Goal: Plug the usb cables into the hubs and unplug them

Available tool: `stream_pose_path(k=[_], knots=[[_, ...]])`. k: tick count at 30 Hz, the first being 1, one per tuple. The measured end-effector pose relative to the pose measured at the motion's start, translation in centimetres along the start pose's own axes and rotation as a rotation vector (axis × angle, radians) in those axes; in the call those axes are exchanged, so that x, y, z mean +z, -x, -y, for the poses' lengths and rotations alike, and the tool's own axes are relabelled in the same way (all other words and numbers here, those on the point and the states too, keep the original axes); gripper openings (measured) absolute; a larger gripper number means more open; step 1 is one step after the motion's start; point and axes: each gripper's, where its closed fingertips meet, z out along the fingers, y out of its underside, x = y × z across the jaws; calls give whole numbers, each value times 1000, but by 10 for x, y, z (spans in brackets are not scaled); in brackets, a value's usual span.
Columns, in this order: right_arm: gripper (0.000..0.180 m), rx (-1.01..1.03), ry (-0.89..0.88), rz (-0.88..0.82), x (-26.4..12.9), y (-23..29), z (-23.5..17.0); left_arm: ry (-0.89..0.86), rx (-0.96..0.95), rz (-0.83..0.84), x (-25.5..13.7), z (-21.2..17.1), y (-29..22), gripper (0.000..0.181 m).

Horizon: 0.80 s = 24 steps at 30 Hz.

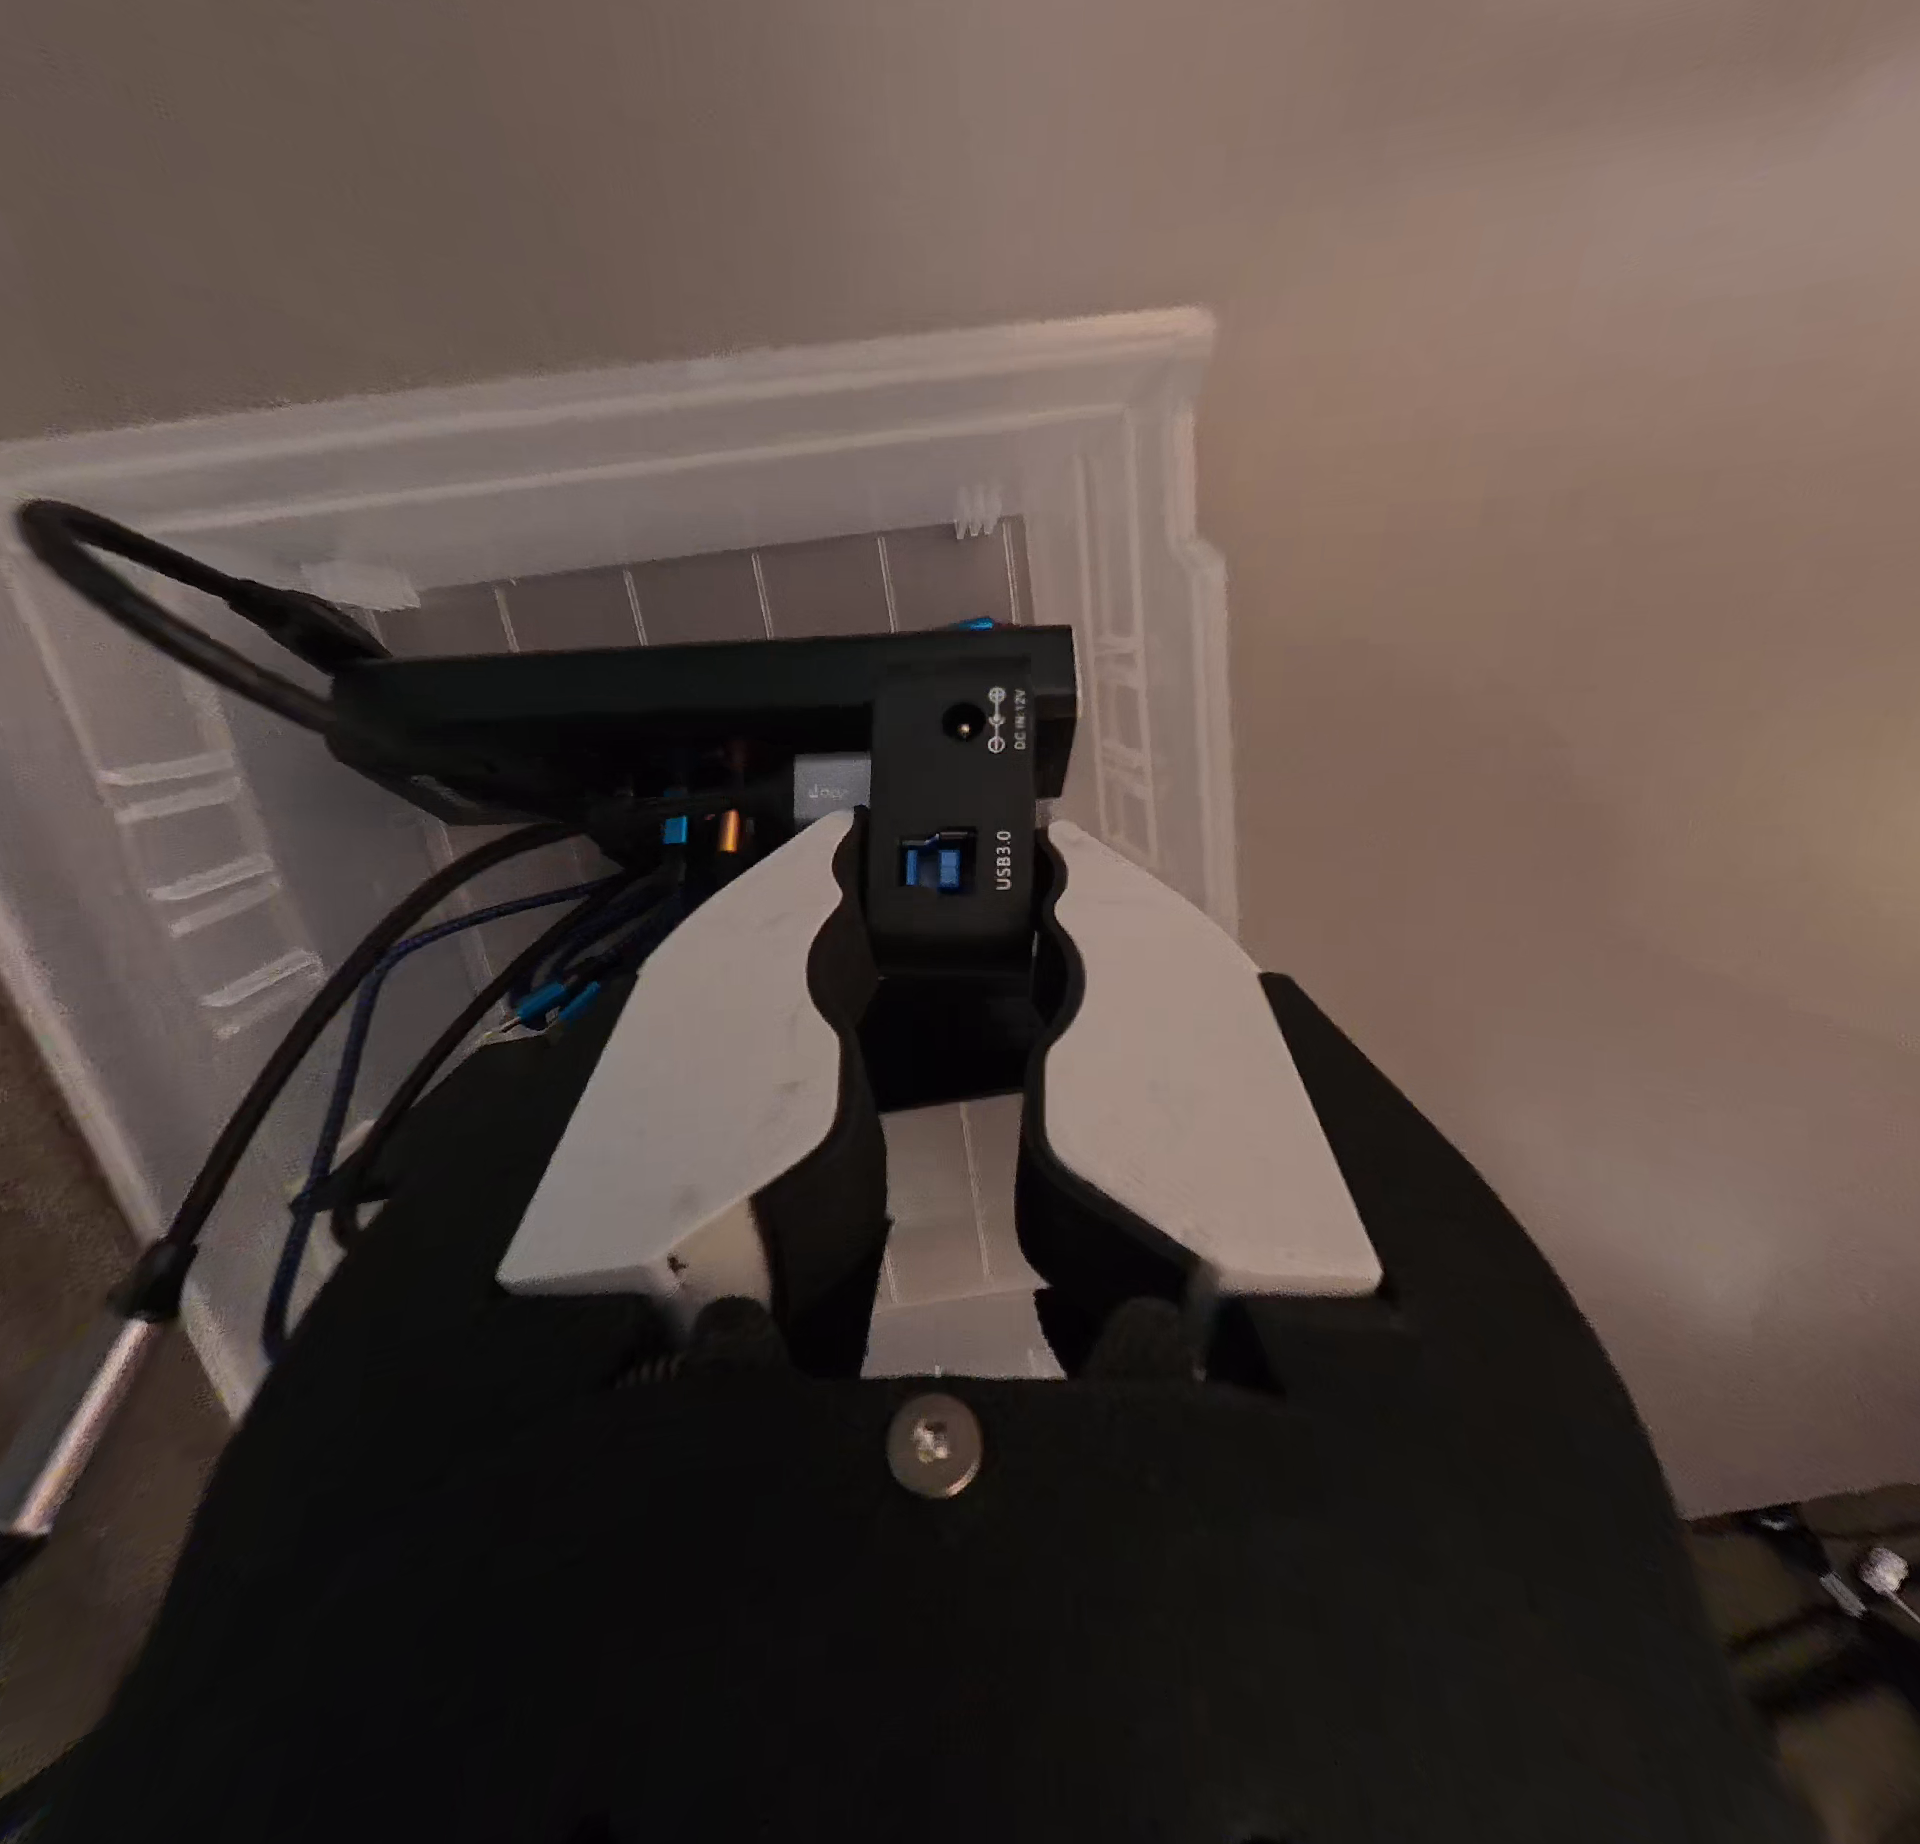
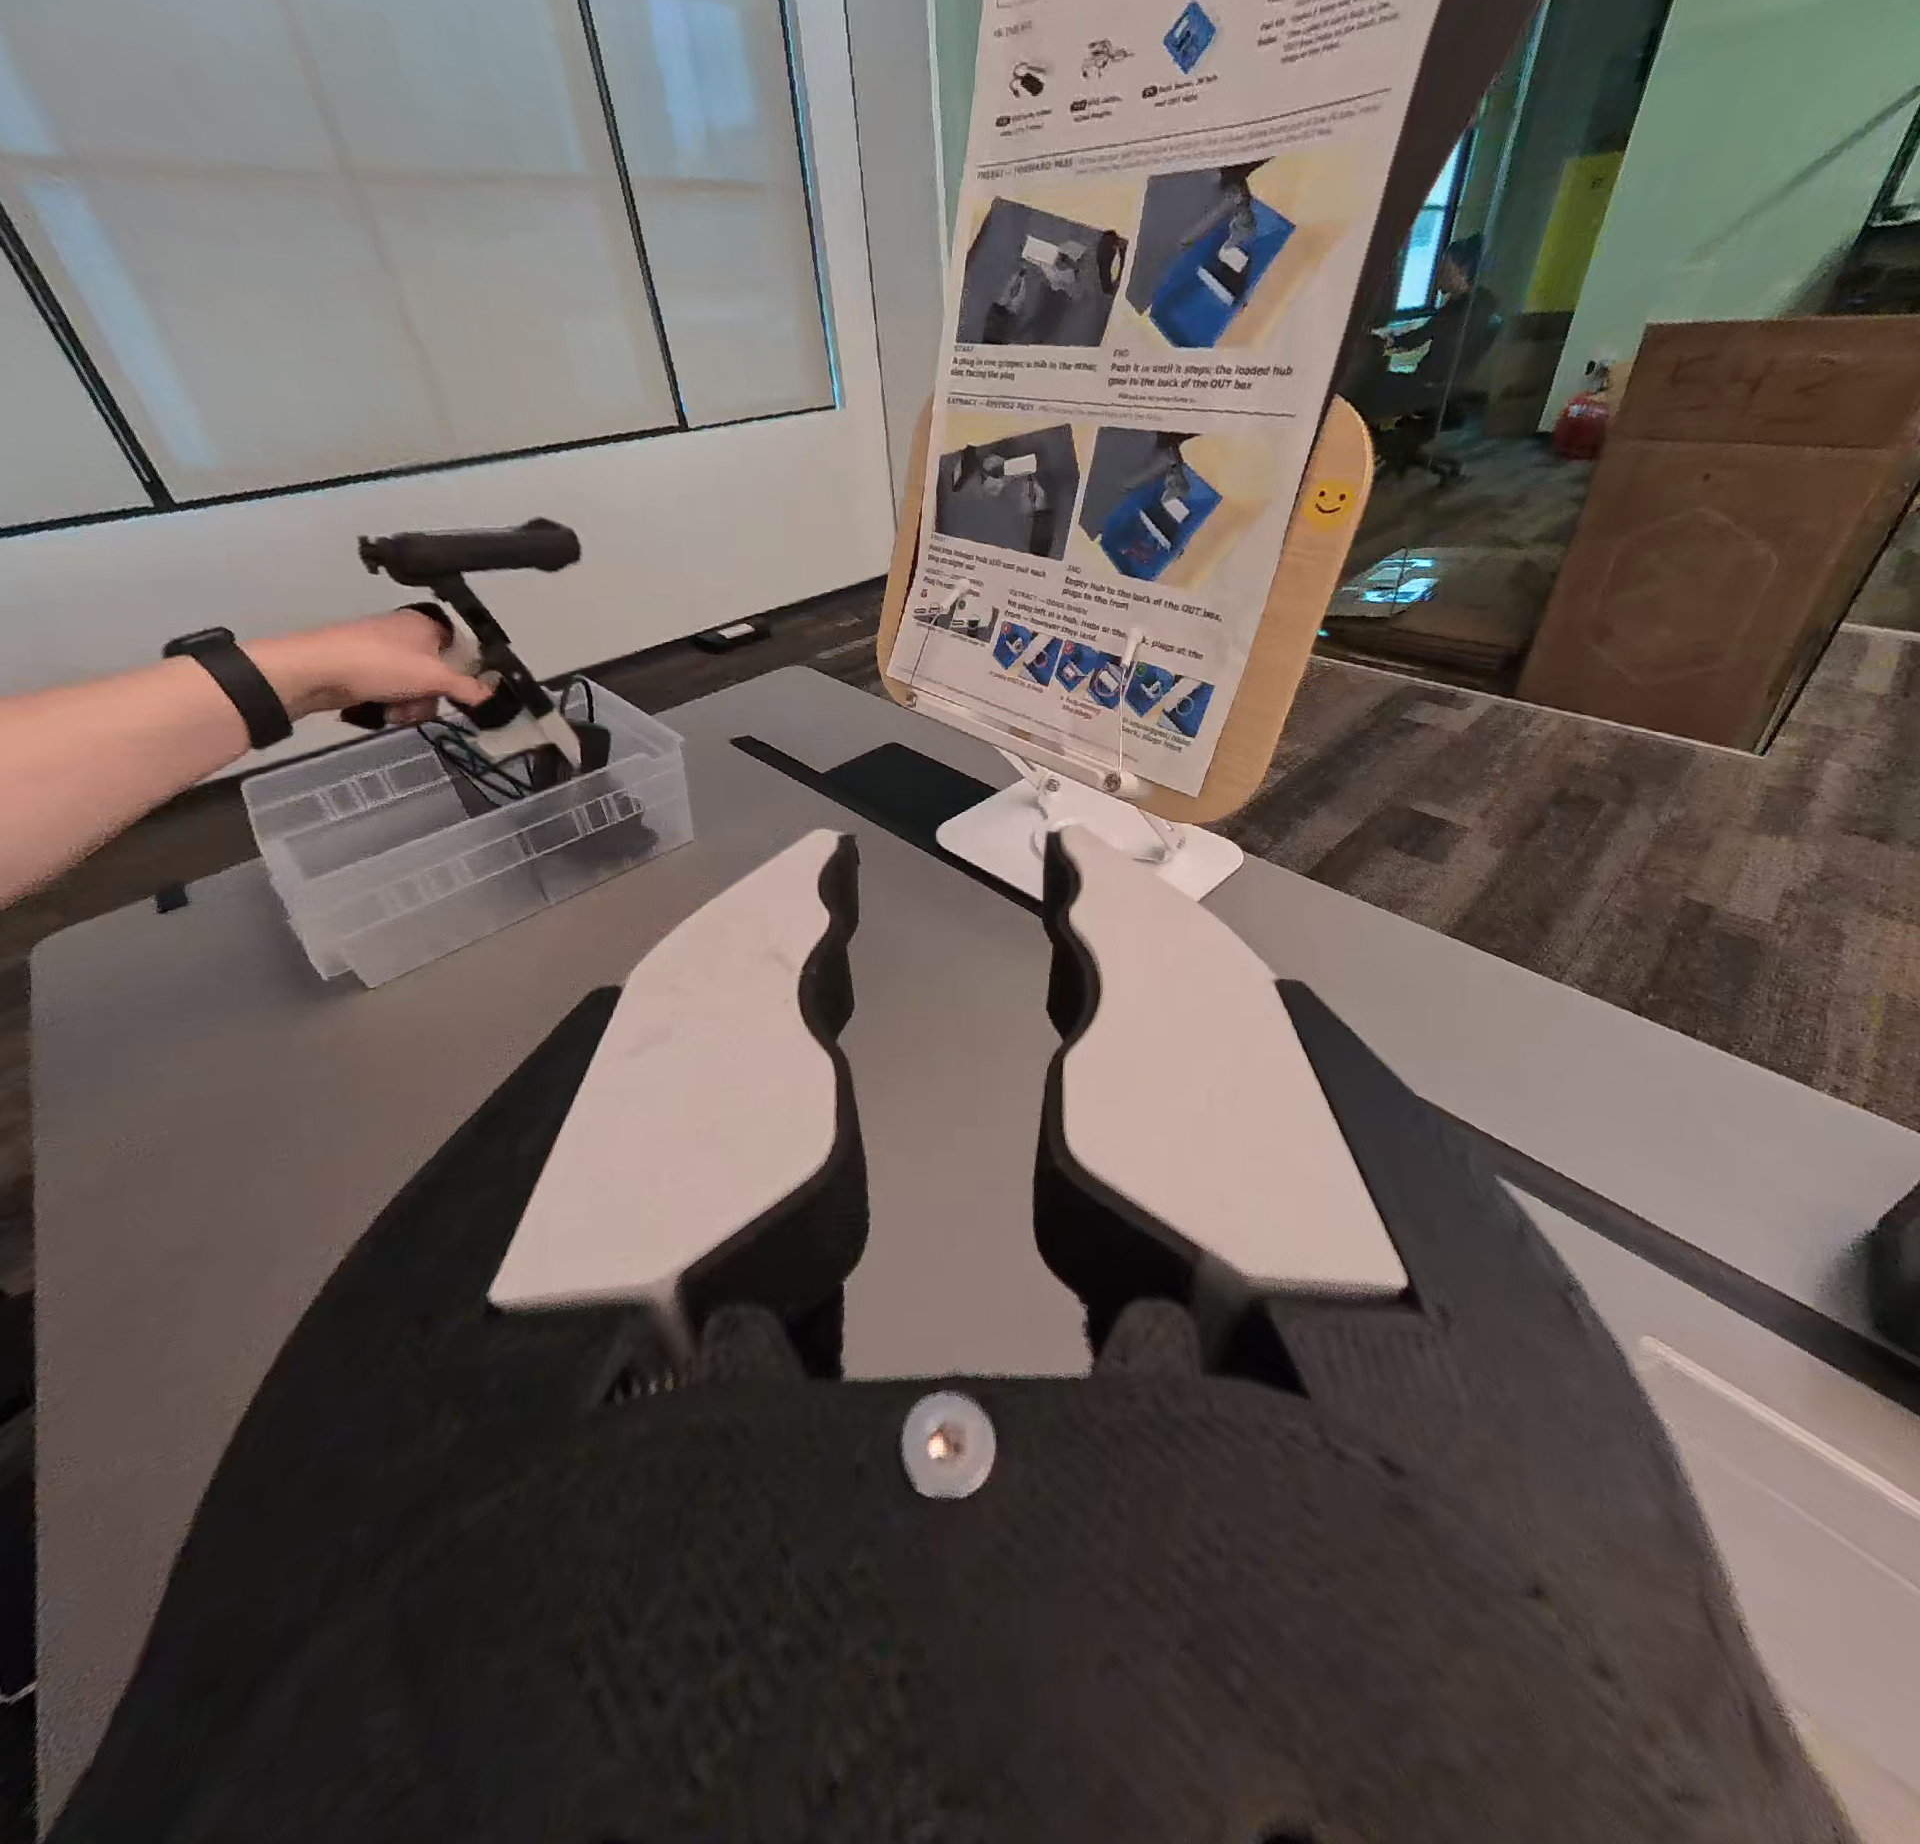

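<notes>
In the left wrist view my left gripper (image 1: pixel 948 859) is shut on the end of a black USB hub (image 1: pixel 956 818), whose end face shows a blue port and a round power socket. It holds the hub over a clear plastic bin (image 1: pixel 644 423). A second long black hub (image 1: pixel 644 693) lies across the bin, with several black and blue cables (image 1: pixel 343 1015) trailing to the left. In the right wrist view my right gripper (image 2: pixel 951 859) is open and empty above the grey table (image 2: pixel 312 1046). The left gripper (image 2: pixel 520 724) shows far left, reaching into the bin (image 2: pixel 468 838).
An instruction sheet on a wooden stand (image 2: pixel 1132 392) with a white base (image 2: pixel 1091 838) stands behind the right gripper. A person's hand with a black wristband (image 2: pixel 239 682) holds the left gripper. A black strip (image 2: pixel 894 786) lies on the table. A white tray edge (image 2: pixel 1787 1462) is at right. My hands' fingertips stand some 60 cm from each other.
</notes>
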Motion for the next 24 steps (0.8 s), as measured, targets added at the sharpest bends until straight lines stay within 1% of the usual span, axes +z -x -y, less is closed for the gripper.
stream_pose_path(k=[1,5,11,14,17,19,21,24], knots=[[34,9,-7,10,-1,0,1,-17,-2,-7,-9,4,-1,26],[34,14,-26,26,0,1,3,-106,-13,-37,-59,20,-7,26],[34,-10,-23,36,6,5,3,-319,-32,-165,-155,50,-34,26],[34,0,-11,48,10,6,0,-420,-19,-223,-206,61,-52,26],[34,6,-10,51,15,7,0,-530,39,-285,-249,70,-83,26],[34,1,-14,78,21,16,1,-606,113,-310,-264,73,-114,26],[35,-23,-21,124,30,33,4,-708,191,-331,-268,73,-151,26],[47,-116,-39,216,53,72,5,-888,239,-391,-257,71,-205,25]])
